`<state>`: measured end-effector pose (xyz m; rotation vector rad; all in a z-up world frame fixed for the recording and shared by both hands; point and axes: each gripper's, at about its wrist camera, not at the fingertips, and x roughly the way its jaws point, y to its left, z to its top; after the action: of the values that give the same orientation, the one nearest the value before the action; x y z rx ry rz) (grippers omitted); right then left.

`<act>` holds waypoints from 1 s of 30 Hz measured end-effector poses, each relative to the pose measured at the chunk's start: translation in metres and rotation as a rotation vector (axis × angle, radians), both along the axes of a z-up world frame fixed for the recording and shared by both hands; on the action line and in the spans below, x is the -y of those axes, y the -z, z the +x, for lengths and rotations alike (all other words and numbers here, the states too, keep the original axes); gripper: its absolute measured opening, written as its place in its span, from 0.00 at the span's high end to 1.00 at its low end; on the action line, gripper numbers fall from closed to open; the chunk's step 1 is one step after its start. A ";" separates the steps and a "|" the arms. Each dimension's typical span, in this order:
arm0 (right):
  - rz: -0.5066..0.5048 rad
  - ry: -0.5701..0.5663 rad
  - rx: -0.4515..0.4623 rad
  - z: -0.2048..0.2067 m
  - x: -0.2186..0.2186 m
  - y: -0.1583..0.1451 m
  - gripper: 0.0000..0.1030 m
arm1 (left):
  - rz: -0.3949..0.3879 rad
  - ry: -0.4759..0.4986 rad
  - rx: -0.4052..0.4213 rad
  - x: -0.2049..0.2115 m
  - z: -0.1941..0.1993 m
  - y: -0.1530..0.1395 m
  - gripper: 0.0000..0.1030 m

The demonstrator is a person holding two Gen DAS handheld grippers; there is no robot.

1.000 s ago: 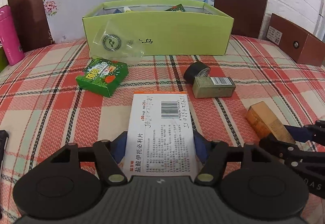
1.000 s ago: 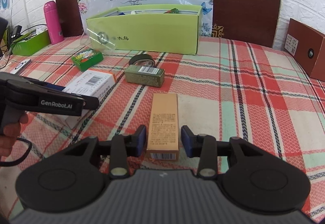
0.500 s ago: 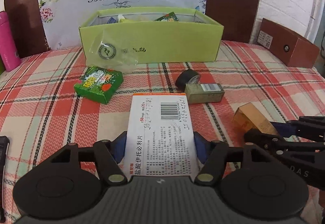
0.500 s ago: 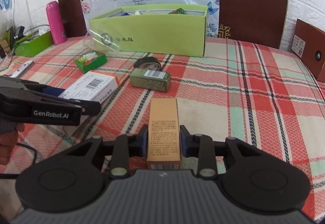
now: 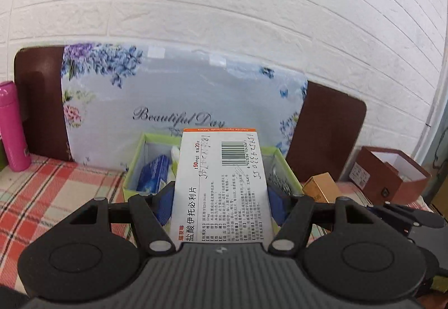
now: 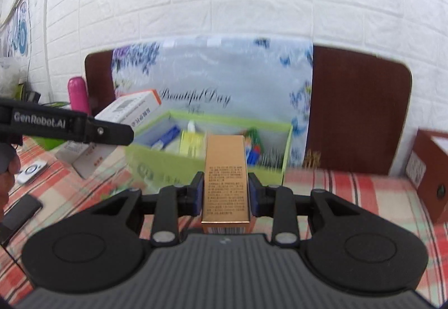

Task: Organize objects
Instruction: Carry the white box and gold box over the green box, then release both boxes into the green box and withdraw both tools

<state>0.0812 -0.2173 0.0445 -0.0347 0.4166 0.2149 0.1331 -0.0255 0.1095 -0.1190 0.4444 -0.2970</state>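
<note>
My left gripper (image 5: pixel 221 201) is shut on a white medicine box (image 5: pixel 221 183) with an orange edge and a barcode. It holds the box in the air in front of the open green box (image 5: pixel 135 160). The right gripper (image 6: pixel 226 194) is shut on a tall gold box (image 6: pixel 226 177), also off the table and before the green box (image 6: pixel 173 166). Several packets lie inside the green box. In the right wrist view the white medicine box (image 6: pixel 126 110) hangs at the left behind the left gripper's black finger (image 6: pixel 106 132). The gold box (image 5: pixel 319 187) shows at the right of the left wrist view.
A floral "Beautiful Day" board (image 5: pixel 168 102) and brown panels lean on the brick wall behind the green box. A pink bottle (image 5: pixel 12 127) stands far left, an open brown box (image 5: pixel 392 174) far right. A phone (image 6: pixel 19 211) and a small white device (image 6: pixel 30 170) lie on the plaid cloth (image 5: pixel 42 191).
Both grippers rose from the cloth with their boxes and came close to the green box, tilting up toward the wall. The right jaws first closed the small gaps onto the gold box.
</note>
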 end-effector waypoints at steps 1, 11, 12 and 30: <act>-0.001 0.010 0.015 0.011 -0.002 -0.004 0.70 | 0.003 -0.011 0.009 0.000 0.009 -0.004 0.33; 0.037 0.031 0.025 0.112 -0.001 0.015 0.70 | 0.059 -0.068 -0.041 0.008 0.102 0.004 0.33; 0.042 0.032 0.014 0.119 -0.001 0.018 0.70 | 0.061 -0.070 -0.049 0.008 0.109 0.007 0.33; 0.075 0.063 0.028 0.131 -0.013 0.050 0.21 | 0.062 -0.119 -0.063 -0.005 0.099 0.029 0.16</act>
<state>0.2121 -0.2047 -0.0050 0.0489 0.3811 0.1679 0.2319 -0.0204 0.0802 -0.0937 0.5066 -0.1631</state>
